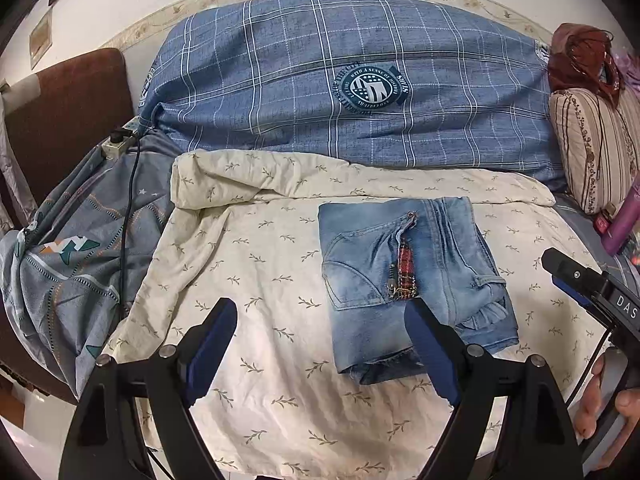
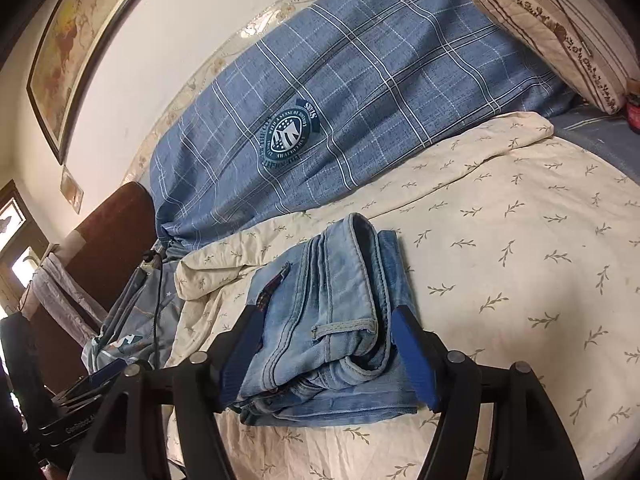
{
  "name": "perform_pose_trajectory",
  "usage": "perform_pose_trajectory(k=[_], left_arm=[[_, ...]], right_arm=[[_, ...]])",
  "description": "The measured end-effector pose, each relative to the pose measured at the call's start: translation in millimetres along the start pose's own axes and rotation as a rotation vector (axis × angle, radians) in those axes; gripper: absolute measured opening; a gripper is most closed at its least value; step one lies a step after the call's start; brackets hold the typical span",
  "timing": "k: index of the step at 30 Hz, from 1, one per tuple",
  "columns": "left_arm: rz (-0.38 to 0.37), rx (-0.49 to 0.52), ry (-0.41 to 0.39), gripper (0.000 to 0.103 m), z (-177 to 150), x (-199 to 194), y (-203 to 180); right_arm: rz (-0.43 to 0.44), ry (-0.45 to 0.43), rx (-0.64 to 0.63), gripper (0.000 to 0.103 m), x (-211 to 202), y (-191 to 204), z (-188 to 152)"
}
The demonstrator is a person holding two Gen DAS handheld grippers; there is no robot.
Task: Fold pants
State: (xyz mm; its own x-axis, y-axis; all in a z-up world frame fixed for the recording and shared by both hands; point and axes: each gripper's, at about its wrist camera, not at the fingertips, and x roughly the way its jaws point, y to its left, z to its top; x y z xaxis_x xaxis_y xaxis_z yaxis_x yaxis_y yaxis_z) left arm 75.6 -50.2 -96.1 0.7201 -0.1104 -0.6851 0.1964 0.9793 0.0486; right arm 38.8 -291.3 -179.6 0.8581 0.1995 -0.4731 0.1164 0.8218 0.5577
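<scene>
Folded jeans [image 2: 332, 320] on leaf-print sheet [image 2: 520, 280]; right gripper [image 2: 328, 344] wide open astride them, left gripper [image 1: 320, 344] open, empty; a snagged layer could unfold the stack

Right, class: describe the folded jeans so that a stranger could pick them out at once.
Find the big blue plaid quilt by the wall. Before it lies a cream leaf-print sheet, and on that sit the jeans: the only faded denim bundle, folded square, with a red tartan strip.

Left view high, right low, sharing jeans [image 1: 412, 288]
</scene>
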Motion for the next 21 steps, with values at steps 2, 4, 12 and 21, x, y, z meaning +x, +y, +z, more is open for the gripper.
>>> perform_pose_trajectory(k=[2,4,12,21], left_arm=[[-0.001,0.000,0.001,0.086,-0.6,1.1,-0.7],[0.003,0.001,0.004,0.086,-0.6,3.9,-1.4],[0.020,0.010,0.034,0.086,-2.1,22.3,-3.9],[0.025,-0.008,0.088,0.086,-6.5,48.2,0.3]], right_arm=[[-0.002,0.001,0.002,0.072,0.5,-1.3,0.6],[-0.006,0.002,0.005,0.072,1.0,-3.2,1.0],[-0.003,0.018,0.018,0.072,4.8,-9.3,2.7],[0.000,0.035,0.028,0.072,11.2,-14.9,5.4]])
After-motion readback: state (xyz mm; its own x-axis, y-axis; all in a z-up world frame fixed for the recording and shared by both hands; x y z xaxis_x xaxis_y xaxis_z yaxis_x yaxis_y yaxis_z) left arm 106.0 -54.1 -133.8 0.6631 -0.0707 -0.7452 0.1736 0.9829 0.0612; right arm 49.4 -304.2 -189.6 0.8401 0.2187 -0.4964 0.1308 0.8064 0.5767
